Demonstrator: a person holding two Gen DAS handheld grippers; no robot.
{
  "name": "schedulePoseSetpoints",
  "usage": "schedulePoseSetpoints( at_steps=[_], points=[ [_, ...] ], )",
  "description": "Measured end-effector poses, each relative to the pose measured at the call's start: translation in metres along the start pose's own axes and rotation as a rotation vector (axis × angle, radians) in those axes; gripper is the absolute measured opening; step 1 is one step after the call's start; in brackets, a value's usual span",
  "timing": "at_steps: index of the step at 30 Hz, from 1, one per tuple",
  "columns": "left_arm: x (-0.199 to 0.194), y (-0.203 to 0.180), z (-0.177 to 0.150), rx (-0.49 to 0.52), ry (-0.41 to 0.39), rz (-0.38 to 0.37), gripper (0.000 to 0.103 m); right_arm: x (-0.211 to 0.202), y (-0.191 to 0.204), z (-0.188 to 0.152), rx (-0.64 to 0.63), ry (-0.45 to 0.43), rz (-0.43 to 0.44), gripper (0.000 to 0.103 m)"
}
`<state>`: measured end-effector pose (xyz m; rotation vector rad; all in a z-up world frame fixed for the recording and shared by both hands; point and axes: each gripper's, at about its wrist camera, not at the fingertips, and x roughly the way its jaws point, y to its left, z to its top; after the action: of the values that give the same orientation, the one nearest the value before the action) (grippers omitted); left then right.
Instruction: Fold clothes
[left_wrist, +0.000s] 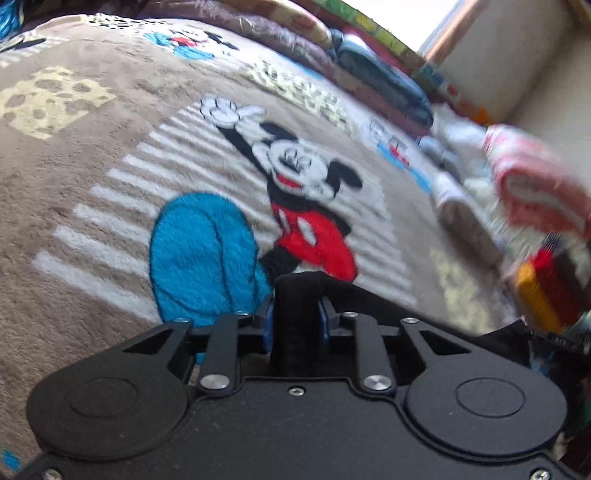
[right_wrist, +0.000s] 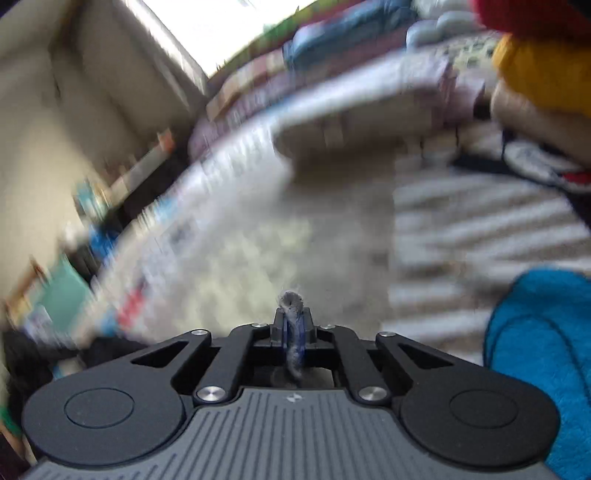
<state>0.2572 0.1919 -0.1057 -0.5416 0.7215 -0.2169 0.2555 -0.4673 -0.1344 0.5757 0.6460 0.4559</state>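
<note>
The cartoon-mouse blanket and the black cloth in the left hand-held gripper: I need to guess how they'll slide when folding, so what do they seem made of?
Cartoon-mouse blanket: looks like plush fleece, matte, with a fuzzy, tufted pile and soft-edged printed colours. Black cloth clamped in the left hand-held gripper: seemingly a thin woven or knit fabric, matte and creased; blur leaves the fibre open.

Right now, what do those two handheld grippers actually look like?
Both are matte black with blue pads, slotted link arms, silver screws and two round discs. The left gripper has a plain black deck; the right gripper has a grey ribbed deck with a small white mark.
</note>
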Motion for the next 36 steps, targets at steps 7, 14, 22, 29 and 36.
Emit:
schedulePoseSetpoints(
  at_steps=[7,14,22,29,36],
  points=[
    [0.005,0.011,0.01,-0.115,-0.018,-0.102,0.02,-0.015,-0.009,0.026,0.093,-0.091,0.031,0.007],
    [0.012,0.023,0.01,-0.161,-0.006,-0.092,0.02,0.021,-0.013,0.041,0.088,-0.02,-0.01,0.007],
    [0.02,0.036,0.007,-0.251,0.008,-0.099,0.02,0.047,-0.021,0.046,0.095,0.03,-0.061,0.007],
    [0.025,0.037,0.006,-0.258,0.021,-0.073,0.024,0.076,-0.017,0.044,0.017,0.085,-0.206,0.006],
    [-0.004,0.022,0.015,-0.126,-0.069,0.001,0.037,0.043,0.032,0.05,-0.207,-0.038,-0.348,0.04]
  ],
)
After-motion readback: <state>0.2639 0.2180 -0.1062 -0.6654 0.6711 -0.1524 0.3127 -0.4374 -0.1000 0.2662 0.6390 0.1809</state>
